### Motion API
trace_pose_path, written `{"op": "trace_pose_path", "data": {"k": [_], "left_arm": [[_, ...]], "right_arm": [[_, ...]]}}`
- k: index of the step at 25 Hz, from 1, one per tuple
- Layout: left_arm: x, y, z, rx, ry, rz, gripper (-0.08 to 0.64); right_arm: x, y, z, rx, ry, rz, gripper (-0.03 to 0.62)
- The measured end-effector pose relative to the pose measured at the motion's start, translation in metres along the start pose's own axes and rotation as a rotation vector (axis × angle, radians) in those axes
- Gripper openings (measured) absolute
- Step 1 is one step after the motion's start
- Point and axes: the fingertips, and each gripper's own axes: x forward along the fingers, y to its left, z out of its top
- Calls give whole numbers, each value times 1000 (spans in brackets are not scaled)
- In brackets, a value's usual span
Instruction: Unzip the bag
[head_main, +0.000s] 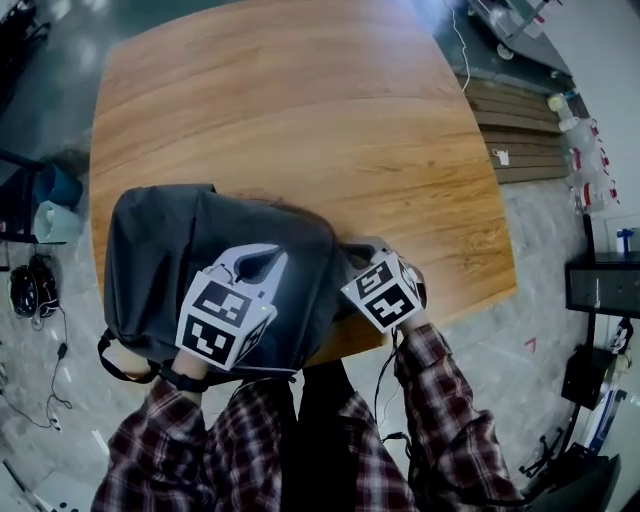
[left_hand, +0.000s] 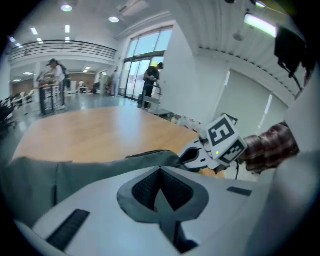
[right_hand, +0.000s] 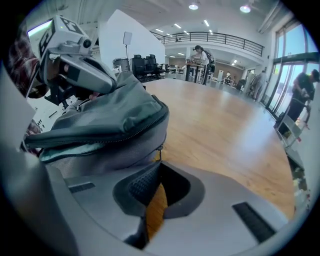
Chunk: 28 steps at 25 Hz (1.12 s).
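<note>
A dark grey backpack (head_main: 190, 250) lies at the near edge of the wooden table (head_main: 300, 100). My left gripper (head_main: 272, 262) rests on top of it. In the left gripper view its jaws (left_hand: 160, 169) are closed with the bag's fabric (left_hand: 75, 175) drawn up to the tips. My right gripper (head_main: 348, 252) sits at the bag's right end. In the right gripper view the closed zipper line (right_hand: 100, 142) runs round the bag (right_hand: 110, 120), and the small metal zipper pull (right_hand: 160, 149) hangs into the tips of the right gripper (right_hand: 159, 162), which is shut.
The table's front edge (head_main: 420, 330) runs just under both grippers, with floor below. A teal bin (head_main: 55, 200) and cables lie on the floor at left. Bottles (head_main: 575, 130) and a black case (head_main: 600, 285) are at right. People stand far off in the hall.
</note>
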Motion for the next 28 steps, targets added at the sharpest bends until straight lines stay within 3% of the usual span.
{"op": "trace_pose_path", "data": {"k": [2, 5, 9, 13, 20, 24, 28], "left_arm": [[22, -22, 8, 126, 55, -72, 6], [55, -32, 0, 276, 156, -115, 6], [81, -36, -20, 399, 260, -181, 6], [93, -32, -28, 342, 289, -222, 6], [103, -22, -26, 306, 290, -225, 6], [110, -10, -18, 291, 281, -201, 6], [117, 17, -3, 250, 256, -130, 6]], "right_arm": [[-3, 2, 0, 9, -11, 1, 11], [-6, 7, -1, 25, -20, 12, 11], [-11, 16, -10, 31, 2, 31, 11], [-16, 24, -22, 38, 17, 39, 11], [-38, 58, -45, 74, 14, 53, 11], [-53, 78, -53, 98, 7, 43, 11], [-65, 111, -55, 120, -19, 74, 11]]}}
